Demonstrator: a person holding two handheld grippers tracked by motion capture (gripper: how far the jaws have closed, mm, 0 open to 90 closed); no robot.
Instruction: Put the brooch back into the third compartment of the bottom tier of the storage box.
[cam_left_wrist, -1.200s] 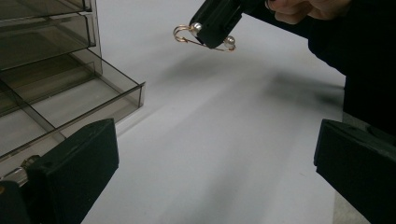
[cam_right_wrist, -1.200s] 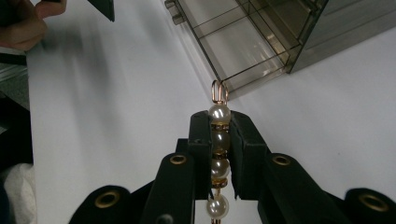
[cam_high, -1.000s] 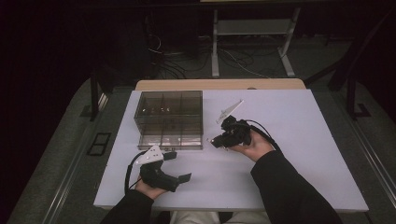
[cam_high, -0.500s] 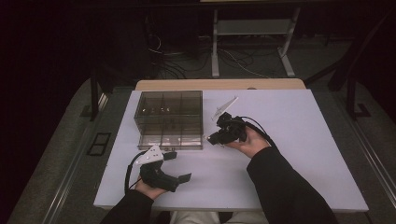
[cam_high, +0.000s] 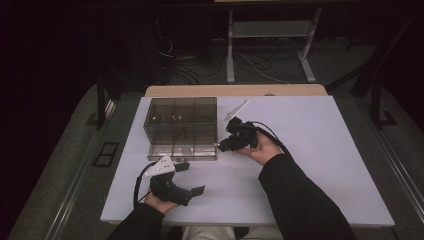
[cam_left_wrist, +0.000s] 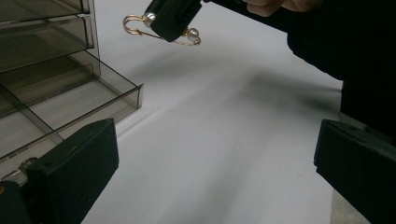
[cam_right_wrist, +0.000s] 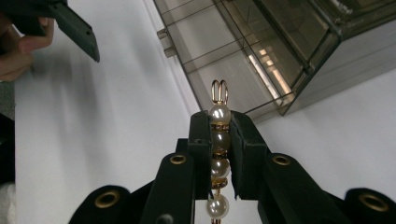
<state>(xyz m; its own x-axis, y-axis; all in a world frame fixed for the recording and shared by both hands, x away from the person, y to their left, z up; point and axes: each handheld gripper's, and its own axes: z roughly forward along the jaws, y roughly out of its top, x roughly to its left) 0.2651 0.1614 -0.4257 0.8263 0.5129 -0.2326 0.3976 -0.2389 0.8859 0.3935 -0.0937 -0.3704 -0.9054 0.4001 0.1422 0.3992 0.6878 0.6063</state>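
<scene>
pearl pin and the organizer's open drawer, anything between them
Nothing: bare white table separates the pearl pin from the drawer in the right gripper view.

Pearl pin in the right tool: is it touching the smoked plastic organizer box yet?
Apart. The left gripper view shows the pearl pin clamped in the right tool, held in the air with bare white table between it and the organizer box.
</scene>
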